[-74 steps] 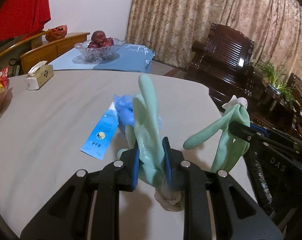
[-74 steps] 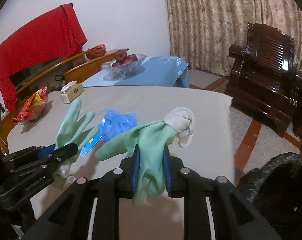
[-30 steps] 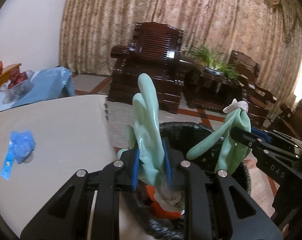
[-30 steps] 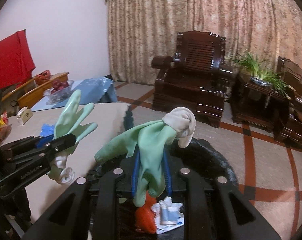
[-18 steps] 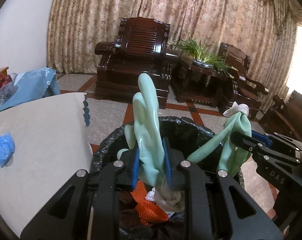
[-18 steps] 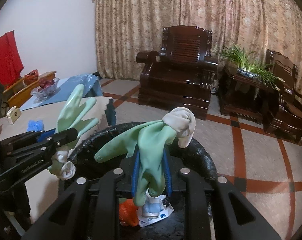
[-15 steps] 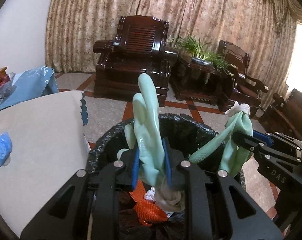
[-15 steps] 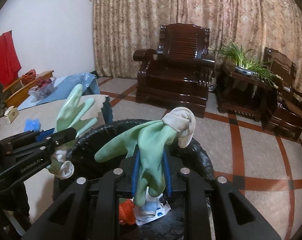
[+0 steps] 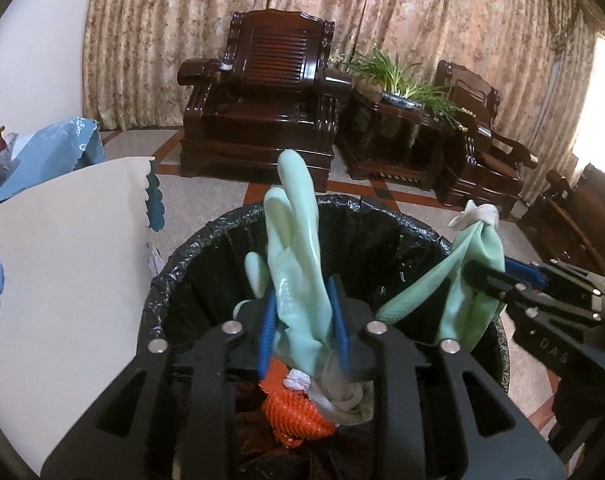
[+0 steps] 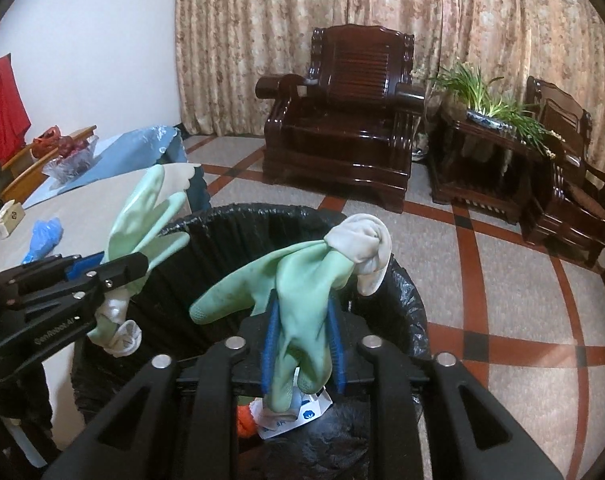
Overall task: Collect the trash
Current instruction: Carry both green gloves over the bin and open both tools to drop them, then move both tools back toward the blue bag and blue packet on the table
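My left gripper (image 9: pixel 302 328) is shut on a pale green rubber glove (image 9: pixel 298 240) whose fingers stand upright. It hangs over the open mouth of a bin lined with a black bag (image 9: pixel 382 216). My right gripper (image 10: pixel 302 344) is shut on a second green glove (image 10: pixel 302 276) with a white cuff, also over the bin (image 10: pixel 406 292). Each gripper shows in the other's view: the right one (image 9: pixel 486 276) and the left one (image 10: pixel 122 268). Orange net (image 9: pixel 294 412) and paper trash (image 10: pixel 298 416) lie inside the bin.
The beige table (image 9: pixel 62 264) stands left of the bin, with a blue wrapper (image 10: pixel 42 236) and a tissue box (image 10: pixel 8 216) on it. Dark wooden armchairs (image 10: pixel 342 116) and a plant stand (image 10: pixel 482 152) stand behind on the tiled floor.
Both grippers have swung from over the table to over the bin, each still holding its glove. In the last half second they moved a little closer over the bin's mouth.
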The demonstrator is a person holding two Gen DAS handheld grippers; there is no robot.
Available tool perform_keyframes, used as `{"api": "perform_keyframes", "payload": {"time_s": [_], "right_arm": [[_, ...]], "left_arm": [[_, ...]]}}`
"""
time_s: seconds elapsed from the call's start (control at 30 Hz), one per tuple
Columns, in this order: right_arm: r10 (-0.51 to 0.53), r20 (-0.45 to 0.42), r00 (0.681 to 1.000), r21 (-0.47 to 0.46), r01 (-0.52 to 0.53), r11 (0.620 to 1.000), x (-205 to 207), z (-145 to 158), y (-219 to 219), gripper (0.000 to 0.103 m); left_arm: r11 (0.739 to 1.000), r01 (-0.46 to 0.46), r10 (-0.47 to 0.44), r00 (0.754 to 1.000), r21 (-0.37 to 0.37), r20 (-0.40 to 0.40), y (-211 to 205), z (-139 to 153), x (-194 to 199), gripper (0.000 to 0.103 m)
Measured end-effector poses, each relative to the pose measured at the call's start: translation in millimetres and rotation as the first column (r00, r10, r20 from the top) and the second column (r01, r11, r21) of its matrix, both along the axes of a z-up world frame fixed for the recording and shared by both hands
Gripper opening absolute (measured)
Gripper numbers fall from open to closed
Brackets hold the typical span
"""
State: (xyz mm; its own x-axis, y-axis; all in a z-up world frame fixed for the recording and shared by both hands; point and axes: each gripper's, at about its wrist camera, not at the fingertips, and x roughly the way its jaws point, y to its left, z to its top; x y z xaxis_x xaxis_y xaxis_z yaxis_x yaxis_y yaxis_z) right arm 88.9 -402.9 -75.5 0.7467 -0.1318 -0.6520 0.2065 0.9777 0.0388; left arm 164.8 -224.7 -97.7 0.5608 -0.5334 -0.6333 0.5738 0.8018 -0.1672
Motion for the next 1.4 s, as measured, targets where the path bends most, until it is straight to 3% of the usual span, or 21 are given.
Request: {"api": "perform_keyframes", "payload": {"time_s": [0.07, 0.23, 0.27, 0.37, 0.57, 0.97, 1.4], "right_arm": [[-0.003, -0.01, 1.0, -0.007, 0.003, 1.0, 1, -2, 0, 0.031], [-0.026, -0.01, 1.0, -0.027, 0.026, 0.999, -2, -4, 0, 0.066], [-0.036, -0.008, 0.999, -0.034, 0.036, 0.999, -4, -3, 0, 0.081], [-0.035, 0.012, 0.999, -0.035, 0.035, 0.999, -7, 1, 2, 0.096], [0.001, 0.044, 0.999, 0.007, -0.001, 1.0, -12, 12, 17, 0.097], [0.091, 0.094, 0.991, 0.028, -0.094, 0.995, -4, 33, 61, 0.097], [0.198, 0.105, 0.975, 0.022, -0.201, 0.979, 18, 41, 125, 0.097]], "left_arm": [[1.0, -0.004, 0.004, 1.0, -0.01, 0.004, 2, 2, 1, 0.038], [1.0, -0.023, 0.024, 1.0, -0.018, 0.012, 9, 6, 2, 0.053], [0.999, -0.03, 0.03, 0.999, -0.017, 0.017, 11, 8, 2, 0.06], [0.998, -0.061, 0.062, 0.997, -0.022, 0.045, 24, 16, 0, 0.077], [0.993, -0.113, 0.114, 0.99, -0.017, 0.085, 55, 34, -5, 0.089], [0.973, -0.231, 0.228, 0.966, 0.013, 0.124, 131, 50, -18, 0.092], [0.945, -0.327, 0.325, 0.936, -0.005, 0.134, 196, 62, -18, 0.092]]}}
